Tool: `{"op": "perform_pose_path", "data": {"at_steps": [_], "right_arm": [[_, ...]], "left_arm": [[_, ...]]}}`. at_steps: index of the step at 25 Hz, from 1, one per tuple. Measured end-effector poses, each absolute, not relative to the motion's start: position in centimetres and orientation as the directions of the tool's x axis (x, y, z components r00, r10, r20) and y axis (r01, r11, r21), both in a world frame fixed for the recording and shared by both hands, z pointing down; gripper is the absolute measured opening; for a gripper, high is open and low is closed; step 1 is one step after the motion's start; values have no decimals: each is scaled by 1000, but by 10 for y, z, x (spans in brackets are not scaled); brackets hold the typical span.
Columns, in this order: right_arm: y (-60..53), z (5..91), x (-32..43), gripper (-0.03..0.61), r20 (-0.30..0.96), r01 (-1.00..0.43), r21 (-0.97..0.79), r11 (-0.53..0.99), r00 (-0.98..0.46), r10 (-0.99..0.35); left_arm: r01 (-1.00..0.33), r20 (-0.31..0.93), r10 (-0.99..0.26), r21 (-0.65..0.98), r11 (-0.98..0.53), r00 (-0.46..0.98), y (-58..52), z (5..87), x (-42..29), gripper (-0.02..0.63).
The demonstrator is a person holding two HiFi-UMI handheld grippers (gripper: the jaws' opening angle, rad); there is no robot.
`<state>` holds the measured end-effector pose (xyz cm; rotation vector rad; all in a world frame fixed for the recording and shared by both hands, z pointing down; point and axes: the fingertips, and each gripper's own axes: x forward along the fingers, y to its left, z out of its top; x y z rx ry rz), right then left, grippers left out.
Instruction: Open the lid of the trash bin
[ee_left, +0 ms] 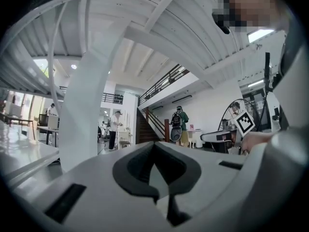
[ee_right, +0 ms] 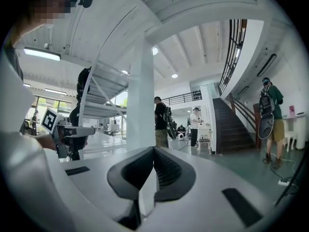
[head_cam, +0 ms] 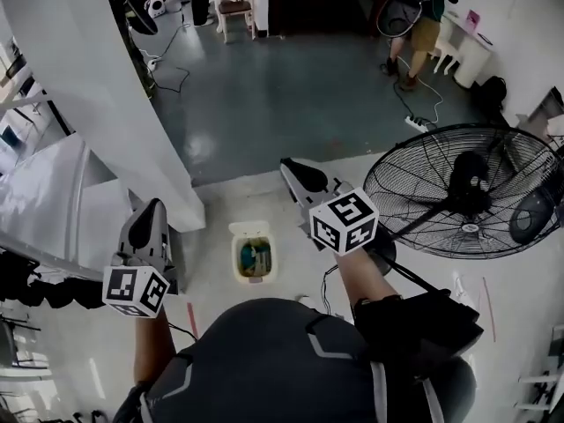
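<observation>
We see the left hand-held gripper [head_cam: 153, 207] and right hand-held gripper [head_cam: 290, 167] both closed on nothing, flanking the trash bin [head_cam: 238, 263].

Trash bin [head_cam: 254, 258] far below, between left tongs [head_cam: 152, 206] and right tongs [head_cam: 291, 166]. Contents too small for me to name, just teal-yellow smudge. Can't tell how lid stands. My own torso hides floor on near side of bin. Fan [head_cam: 423, 183], right of right tongs, has rim cut by picture edge.
</observation>
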<state>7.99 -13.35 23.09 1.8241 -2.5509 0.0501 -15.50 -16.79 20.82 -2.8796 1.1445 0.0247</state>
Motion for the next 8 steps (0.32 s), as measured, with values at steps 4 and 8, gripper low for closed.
{"op": "perform_pose_path", "data": {"at_steps": [4,8], "right_arm": [[-132,232,85,26,17,-951,-34,307,-308,-951],[-135,231,85,26,13,-957,-22,288,-289,-957]], "left_arm": [[-694,-32,-693,-33,-720,720,-168,205,-157,8],[-692,-23,-692,-40,-721,722,-174,207,-162,8]]}}
